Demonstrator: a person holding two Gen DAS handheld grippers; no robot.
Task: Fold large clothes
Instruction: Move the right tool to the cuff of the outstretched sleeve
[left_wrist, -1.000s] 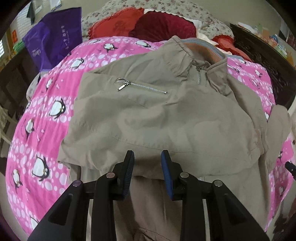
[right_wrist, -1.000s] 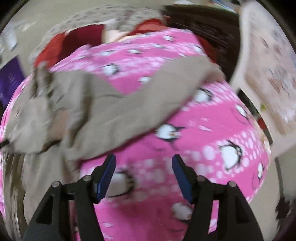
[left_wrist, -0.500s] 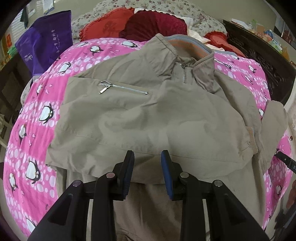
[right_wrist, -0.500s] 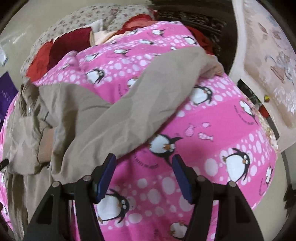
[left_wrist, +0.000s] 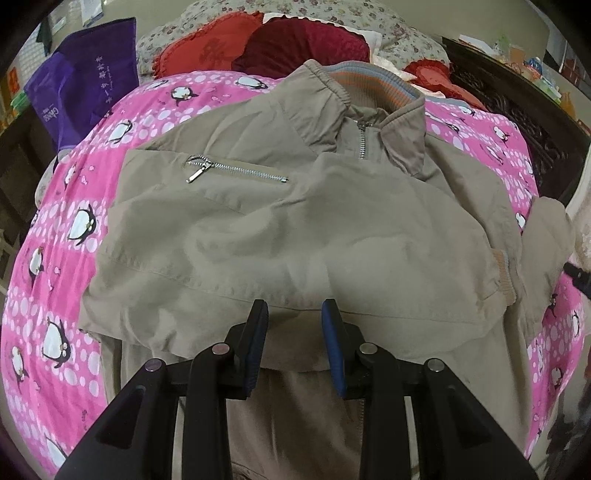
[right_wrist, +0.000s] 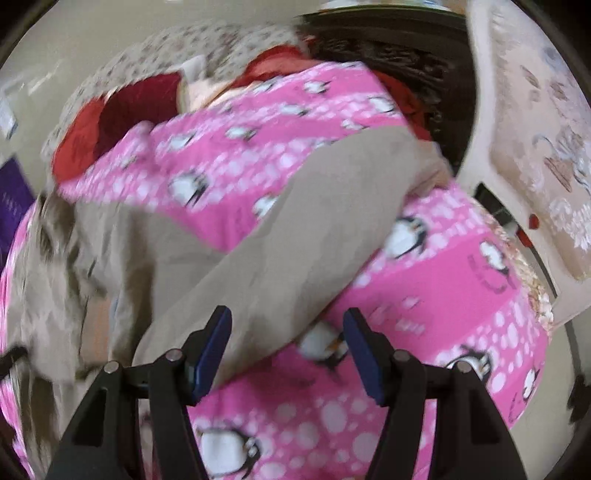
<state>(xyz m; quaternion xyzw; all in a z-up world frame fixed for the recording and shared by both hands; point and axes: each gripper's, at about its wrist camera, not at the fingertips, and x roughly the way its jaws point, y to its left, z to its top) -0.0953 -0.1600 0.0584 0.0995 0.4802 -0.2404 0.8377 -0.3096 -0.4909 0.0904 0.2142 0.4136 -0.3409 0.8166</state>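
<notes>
Home bedroom.
Bed (left_wrist: 110, 155) with pink penguin-print blanket (right_wrist: 424, 280), red cushions (left_wrist: 221, 40) and floral pillow (left_wrist: 388, 26) at the head, dark carved wooden headboard (left_wrist: 517, 107), purple bag (left_wrist: 85, 74) alongside.

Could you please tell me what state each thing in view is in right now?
Jacket: spread on the bed, one side folded over its front.
Front zipper: closed at the collar.
Chest pocket zipper: closed.
Right-hand sleeve: stretched out across the pink blanket, not yet folded.
Left gripper: open, holding nothing.
Right gripper: open, holding nothing.
</notes>
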